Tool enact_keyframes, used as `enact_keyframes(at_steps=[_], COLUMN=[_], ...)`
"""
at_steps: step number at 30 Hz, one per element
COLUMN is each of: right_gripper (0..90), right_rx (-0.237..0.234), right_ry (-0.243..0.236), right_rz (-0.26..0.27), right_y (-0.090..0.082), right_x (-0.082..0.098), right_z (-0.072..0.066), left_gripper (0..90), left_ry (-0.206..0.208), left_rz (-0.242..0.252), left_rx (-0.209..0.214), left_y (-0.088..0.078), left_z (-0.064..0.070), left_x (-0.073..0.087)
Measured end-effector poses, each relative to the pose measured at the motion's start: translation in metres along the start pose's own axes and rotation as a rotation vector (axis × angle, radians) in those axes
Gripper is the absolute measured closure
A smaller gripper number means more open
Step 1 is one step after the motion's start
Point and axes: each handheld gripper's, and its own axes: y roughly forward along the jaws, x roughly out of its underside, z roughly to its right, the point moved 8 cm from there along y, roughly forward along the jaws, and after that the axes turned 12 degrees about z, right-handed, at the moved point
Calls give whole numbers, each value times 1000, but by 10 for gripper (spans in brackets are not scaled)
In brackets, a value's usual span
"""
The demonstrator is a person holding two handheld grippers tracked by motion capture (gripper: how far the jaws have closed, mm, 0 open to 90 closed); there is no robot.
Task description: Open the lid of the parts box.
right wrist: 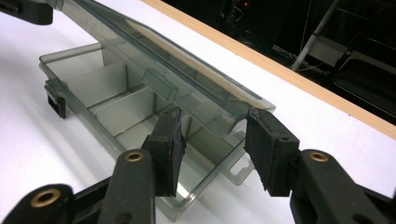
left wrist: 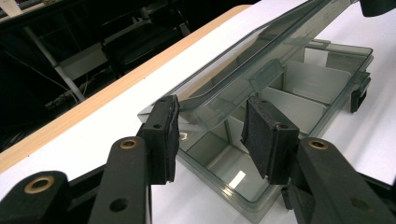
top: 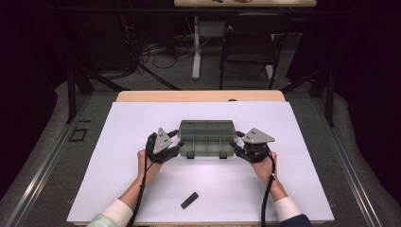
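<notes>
2 grippers flank a smoky clear organizer box [top: 206, 138] at the middle of the white table [top: 118, 156]. At its left end, the left gripper [top: 176, 141] has its jaws spread around the corner of the half-raised lid [left wrist: 243, 70], pads not clearly pressing it. At the right end, the right gripper [top: 238, 141] likewise straddles the lid's corner, jaws apart. Nearer the person lies a small black block [top: 189, 200].

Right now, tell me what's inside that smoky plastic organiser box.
The box shows only pale dividers and bare compartment floors. The half-raised lid tints the rear compartments, which cannot be checked.
</notes>
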Motion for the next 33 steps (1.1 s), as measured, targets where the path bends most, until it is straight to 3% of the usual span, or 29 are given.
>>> enact_keyframes(at_steps=[7,33], right_gripper=[564,635], right_rx=[11,38], right_ry=[8,59], right_rz=[-11,-57], right_y=[3,13], right_x=[-4,-26], right_z=[3,20], left_gripper=[551,673], left_ry=[-40,-70], left_rz=[12,-17], left_rx=[8,11], left_y=[2,11], left_z=[-5,-28], left_x=[-5,-25])
